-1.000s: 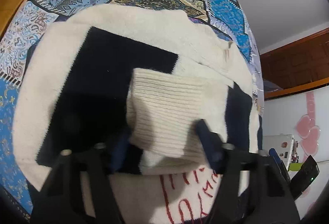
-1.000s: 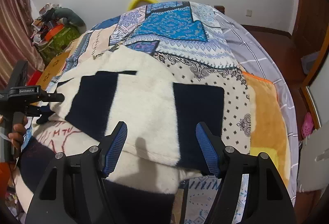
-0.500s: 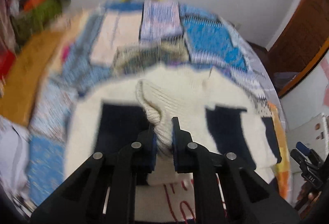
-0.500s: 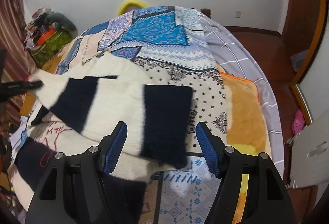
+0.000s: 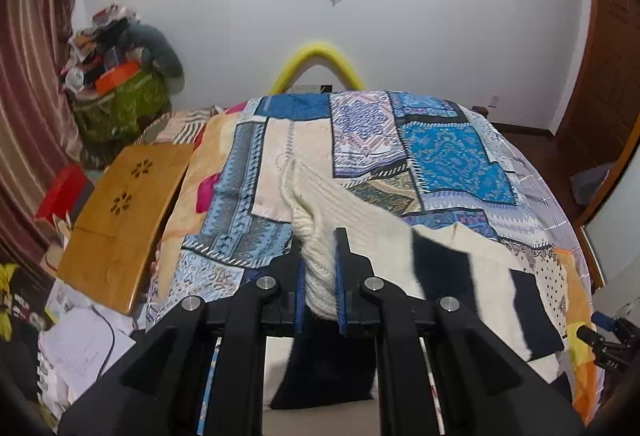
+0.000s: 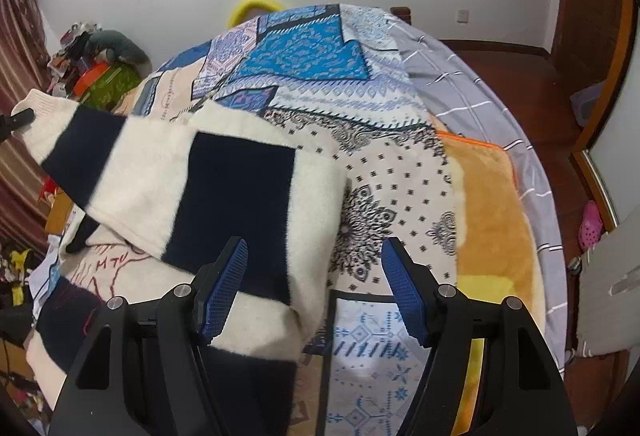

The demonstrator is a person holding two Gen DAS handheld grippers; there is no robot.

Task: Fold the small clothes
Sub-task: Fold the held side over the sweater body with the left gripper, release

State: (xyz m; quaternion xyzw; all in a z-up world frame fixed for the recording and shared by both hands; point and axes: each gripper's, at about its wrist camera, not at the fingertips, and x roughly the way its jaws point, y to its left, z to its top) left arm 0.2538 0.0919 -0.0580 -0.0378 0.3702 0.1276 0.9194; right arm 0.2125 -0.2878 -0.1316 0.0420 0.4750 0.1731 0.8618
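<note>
Cream-and-navy knit sweater [image 6: 240,188], spread on the patchwork quilt [image 6: 304,52] of the bed. Held by the ribbed cuff [image 5: 316,204] of one sleeve in the left gripper [image 5: 320,256], jaws clamped on the bunched knit and raised clear of the bed. Stretched from there as a long striped sleeve, its long axis slanting down and across to the garment's body. Hovered over the near hem with the right gripper [image 6: 314,276], jaws wide apart and nothing between them, a navy block just ahead of one pad and bare quilt ahead of the other. Judged nearer the sleeve end on the left, nearer the body on the right; probably called for next, a carry of the cuff across the chest. No container in the fold itself; in the far corner, what looked like a green bin [image 5: 120,104], heaped with clutter too small to tell.
</note>
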